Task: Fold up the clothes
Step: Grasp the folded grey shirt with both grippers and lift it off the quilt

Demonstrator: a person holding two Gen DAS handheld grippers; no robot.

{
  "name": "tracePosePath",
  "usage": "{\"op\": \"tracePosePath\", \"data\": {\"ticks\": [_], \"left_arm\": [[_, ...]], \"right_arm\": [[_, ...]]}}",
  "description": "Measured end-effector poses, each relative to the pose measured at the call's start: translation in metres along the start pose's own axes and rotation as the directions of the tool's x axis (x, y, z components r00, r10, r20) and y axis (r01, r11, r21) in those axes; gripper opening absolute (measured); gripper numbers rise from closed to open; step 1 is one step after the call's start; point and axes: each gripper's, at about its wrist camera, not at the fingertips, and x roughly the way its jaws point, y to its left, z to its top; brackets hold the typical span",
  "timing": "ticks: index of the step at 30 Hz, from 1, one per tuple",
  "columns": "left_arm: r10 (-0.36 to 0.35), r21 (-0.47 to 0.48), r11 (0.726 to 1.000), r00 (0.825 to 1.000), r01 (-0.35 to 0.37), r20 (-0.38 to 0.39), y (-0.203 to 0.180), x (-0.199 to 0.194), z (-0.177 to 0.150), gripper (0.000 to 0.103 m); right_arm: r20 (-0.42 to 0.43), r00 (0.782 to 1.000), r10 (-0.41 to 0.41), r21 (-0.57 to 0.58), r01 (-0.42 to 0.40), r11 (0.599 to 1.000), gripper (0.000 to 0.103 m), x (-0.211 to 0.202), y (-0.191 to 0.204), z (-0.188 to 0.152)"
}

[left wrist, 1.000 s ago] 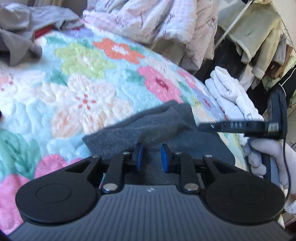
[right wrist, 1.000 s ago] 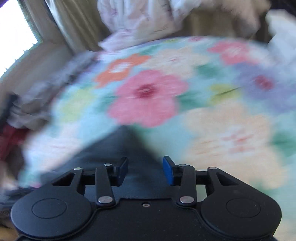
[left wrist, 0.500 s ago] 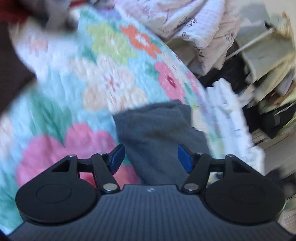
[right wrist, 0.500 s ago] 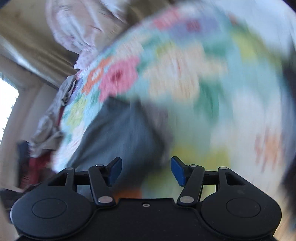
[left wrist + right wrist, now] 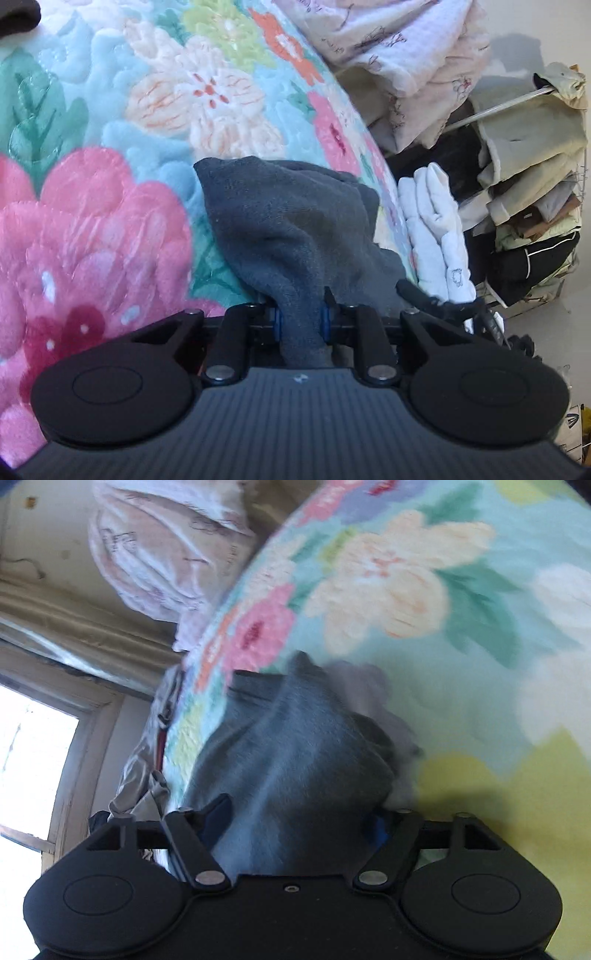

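The left gripper (image 5: 300, 317) pinches a ridge of the grey garment (image 5: 291, 221) lying on the floral quilt (image 5: 110, 221). The right gripper (image 5: 299, 823) stands wide, cloth between its fingers, grip unclear. Both should lift evenly, edges aligned.

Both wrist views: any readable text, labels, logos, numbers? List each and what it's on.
No readable words or numbers in either view.
Left tool housing: small pale emblem at its top centre, too small to read.
White folded garment beside the bed: a small printed figure, not text.
Pink-white bedding: dark line drawings, no legible letters.
Right tool housing: only a screw hole, no marking; this view is motion-blurred.
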Motion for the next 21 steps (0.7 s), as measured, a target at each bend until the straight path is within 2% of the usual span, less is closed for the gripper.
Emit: {"op": "tracePosePath", "data": {"ticks": [1, 3, 5, 6, 7, 10, 14, 18, 21], "left_arm": [[0.01, 0.015, 1.0, 1.0, -0.01, 0.001, -0.003, 0.0, 0.001, 0.018], [0.04, 0.047, 0.998, 0.999, -0.04, 0.006, -0.01, 0.001, 0.001, 0.019], [0.069, 0.077, 0.995, 0.998, -0.069, 0.011, -0.014, 0.002, 0.001, 0.02], [0.07, 0.082, 0.994, 0.997, -0.071, 0.015, -0.015, 0.002, 0.001, 0.02], [0.067, 0.09, 0.994, 0.998, -0.068, 0.016, -0.017, 0.002, 0.0, 0.02], [0.058, 0.136, 0.989, 0.998, -0.06, 0.016, -0.023, -0.006, 0.002, 0.019], [0.041, 0.227, 0.973, 0.999, -0.048, 0.034, -0.045, -0.017, 0.001, 0.018], [-0.005, 0.254, 0.967, 0.999, -0.004, 0.038, -0.069, -0.025, -0.003, 0.018], [-0.032, 0.303, 0.953, 0.999, 0.019, 0.039, -0.094, -0.03, -0.011, 0.018]], "right_arm": [[-0.001, 1.0, 0.001, -0.028, -0.001, 1.0, 0.092, 0.004, 0.005, 0.001], [-0.002, 1.0, 0.002, -0.084, -0.002, 0.996, 0.09, 0.009, 0.013, 0.002], [-0.003, 1.0, -0.007, -0.131, 0.006, 0.991, 0.069, 0.011, 0.016, 0.004], [-0.005, 1.0, -0.023, -0.153, 0.022, 0.988, 0.05, 0.011, 0.015, 0.006], [-0.011, 1.0, -0.025, -0.172, 0.023, 0.985, 0.038, 0.009, 0.014, 0.009], [-0.014, 1.0, -0.022, -0.233, 0.018, 0.972, 0.033, 0.0, 0.016, 0.012], [0.013, 0.998, -0.054, -0.357, 0.055, 0.932, 0.031, -0.014, 0.042, 0.006], [0.054, 0.998, -0.012, -0.425, 0.034, 0.904, 0.03, -0.04, 0.061, 0.014], [0.088, 0.996, 0.006, -0.463, 0.036, 0.886, 0.03, -0.065, 0.069, 0.018]]}}
